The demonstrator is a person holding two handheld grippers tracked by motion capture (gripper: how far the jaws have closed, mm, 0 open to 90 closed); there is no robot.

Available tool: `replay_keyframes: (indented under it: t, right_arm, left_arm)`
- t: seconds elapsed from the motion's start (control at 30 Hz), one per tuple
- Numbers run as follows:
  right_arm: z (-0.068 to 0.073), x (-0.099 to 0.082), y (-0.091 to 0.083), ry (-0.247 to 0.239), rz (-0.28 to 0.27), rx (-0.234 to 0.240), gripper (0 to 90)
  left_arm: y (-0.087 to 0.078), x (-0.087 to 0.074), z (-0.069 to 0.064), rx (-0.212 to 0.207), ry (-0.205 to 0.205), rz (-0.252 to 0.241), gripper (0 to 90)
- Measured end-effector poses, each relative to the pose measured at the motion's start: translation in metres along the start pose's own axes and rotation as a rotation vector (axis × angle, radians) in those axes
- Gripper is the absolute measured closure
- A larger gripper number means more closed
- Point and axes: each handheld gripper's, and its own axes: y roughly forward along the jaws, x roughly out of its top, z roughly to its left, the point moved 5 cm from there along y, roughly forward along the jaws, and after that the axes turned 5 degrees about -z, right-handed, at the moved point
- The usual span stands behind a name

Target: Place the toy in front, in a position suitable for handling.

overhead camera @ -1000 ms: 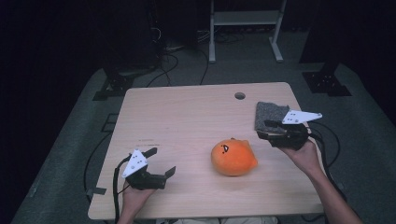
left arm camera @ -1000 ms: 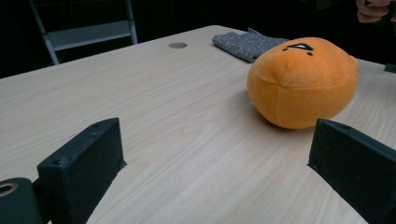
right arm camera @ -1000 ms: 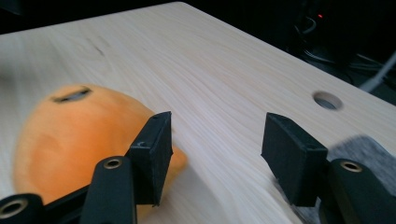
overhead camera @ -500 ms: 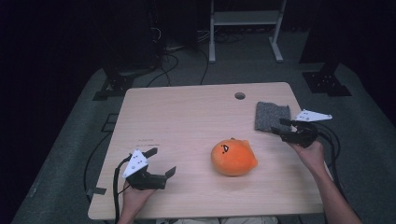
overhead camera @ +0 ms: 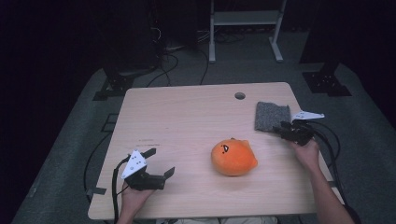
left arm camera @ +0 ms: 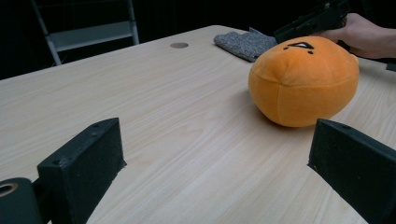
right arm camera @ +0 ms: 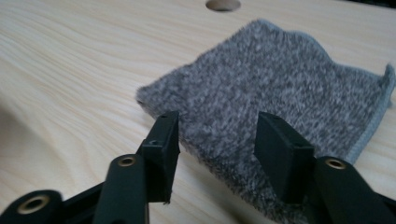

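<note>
right gripper view is showing the right gripper [right arm camera: 215,140] bearing down on the near edge of the grey cloth [right arm camera: 275,98], jaws apart and just now narrowing, pads straddling the pile without pressing yet, presumably lining up a pinch. high view is placing that cloth [overhead camera: 272,115] at centre right, close to the table [overhead camera: 187,112] edge, leaving little room beyond it; the left gripper [overhead camera: 154,164] is resting wide open at lower left, the orange plush [overhead camera: 232,157] sitting between.

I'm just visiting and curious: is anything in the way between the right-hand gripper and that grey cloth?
Nothing visible. The right gripper sits at the near edge of the cloth, its fingers apart and just closing over it. The orange plush lies off to the side.
</note>
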Motion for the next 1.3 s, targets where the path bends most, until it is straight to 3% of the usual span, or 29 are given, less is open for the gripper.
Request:
replay_keyframes:
  t: [0.17,0.6,0.7,0.83,1.0,1.07,1.2,1.23,1.3]
  right_arm:
    - [-0.003,-0.011,0.01,-0.008,0.092,-0.032,61.3]
    - [-0.006,-0.016,0.014,-0.03,0.093,-0.053,77.6]
    - [-0.009,-0.018,0.012,0.001,0.077,-0.044,84.1]
    - [-0.01,-0.018,0.01,0.015,0.078,-0.041,86.1]
    - [-0.012,-0.015,-0.004,0.016,0.081,-0.038,86.8]
    - [-0.015,-0.011,-0.019,0.04,0.041,-0.023,86.9]
    - [-0.013,-0.009,-0.035,0.058,0.0,0.0,86.9]
    - [-0.01,-0.009,-0.046,0.077,-0.033,0.026,86.9]
    - [-0.004,-0.01,-0.055,0.084,-0.045,0.051,87.0]
  left_arm:
    - [0.0,0.0,0.0,0.002,-0.001,0.0,2.7]
    - [-0.002,0.0,-0.001,0.005,0.004,0.001,2.7]
    - [-0.002,0.0,-0.001,0.004,0.004,0.0,2.7]
    - [-0.001,0.0,-0.001,0.005,0.008,0.0,2.7]
    - [-0.001,0.0,-0.001,0.006,0.004,0.001,2.7]
    - [-0.001,0.0,-0.001,0.004,0.005,0.001,2.7]
    - [0.001,0.0,-0.003,-0.002,0.009,0.003,2.7]
    - [0.002,0.0,-0.004,-0.003,0.012,0.004,2.7]
    - [0.001,0.001,-0.005,-0.002,0.013,0.003,2.7]
